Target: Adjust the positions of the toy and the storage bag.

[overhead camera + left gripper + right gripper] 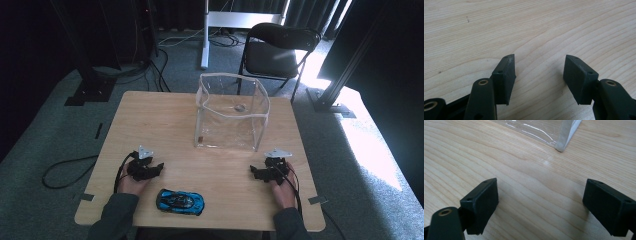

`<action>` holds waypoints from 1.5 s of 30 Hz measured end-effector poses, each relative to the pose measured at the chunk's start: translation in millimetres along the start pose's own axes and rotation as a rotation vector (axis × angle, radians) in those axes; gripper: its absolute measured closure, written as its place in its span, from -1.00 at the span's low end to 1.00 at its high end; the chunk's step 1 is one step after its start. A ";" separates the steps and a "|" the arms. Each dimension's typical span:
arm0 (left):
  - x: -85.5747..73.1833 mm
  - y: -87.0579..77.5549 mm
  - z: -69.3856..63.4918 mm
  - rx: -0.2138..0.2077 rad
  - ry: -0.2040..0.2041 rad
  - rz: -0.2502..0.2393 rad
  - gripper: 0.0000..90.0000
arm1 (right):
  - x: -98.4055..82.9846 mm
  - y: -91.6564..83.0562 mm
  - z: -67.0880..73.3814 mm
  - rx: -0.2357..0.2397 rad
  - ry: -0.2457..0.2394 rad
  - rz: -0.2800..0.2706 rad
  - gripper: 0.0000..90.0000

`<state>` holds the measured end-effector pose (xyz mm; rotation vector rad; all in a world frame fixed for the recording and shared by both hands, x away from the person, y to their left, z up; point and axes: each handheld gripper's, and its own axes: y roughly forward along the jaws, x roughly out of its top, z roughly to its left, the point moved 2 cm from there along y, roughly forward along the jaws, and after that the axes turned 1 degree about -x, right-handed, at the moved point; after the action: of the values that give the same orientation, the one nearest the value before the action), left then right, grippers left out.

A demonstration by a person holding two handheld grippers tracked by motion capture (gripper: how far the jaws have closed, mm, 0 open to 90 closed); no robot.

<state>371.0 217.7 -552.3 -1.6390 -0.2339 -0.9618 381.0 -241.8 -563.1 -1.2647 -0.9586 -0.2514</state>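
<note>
Both jaws stand apart and empty: the left hand-held gripper rests near the blue toy car, the right hand-held gripper near the clear bag on the bench.

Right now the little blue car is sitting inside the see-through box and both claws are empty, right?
Not quite. The blue car isn't inside the see-through box; the high view shows it on the table near the front edge, beside the left claw. The rest is right: the left claw and the right claw are both open and empty.
</note>
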 end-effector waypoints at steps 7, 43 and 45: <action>1.0 0.2 0.8 -0.006 0.008 0.007 -0.12 | -0.9 -1.0 0.7 -0.001 0.002 0.000 -0.72; 23.9 19.2 -17.2 -0.110 0.123 0.060 -0.35 | 40.3 7.8 -22.0 -0.038 0.029 0.005 0.62; 27.4 21.9 -20.4 -0.120 0.135 0.066 -0.35 | 45.7 8.7 -21.5 -0.039 0.020 0.003 0.66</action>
<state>392.7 183.6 -549.3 -1.6724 -0.0308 -1.0484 424.4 -242.8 -535.8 -1.2965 -0.9387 -0.2809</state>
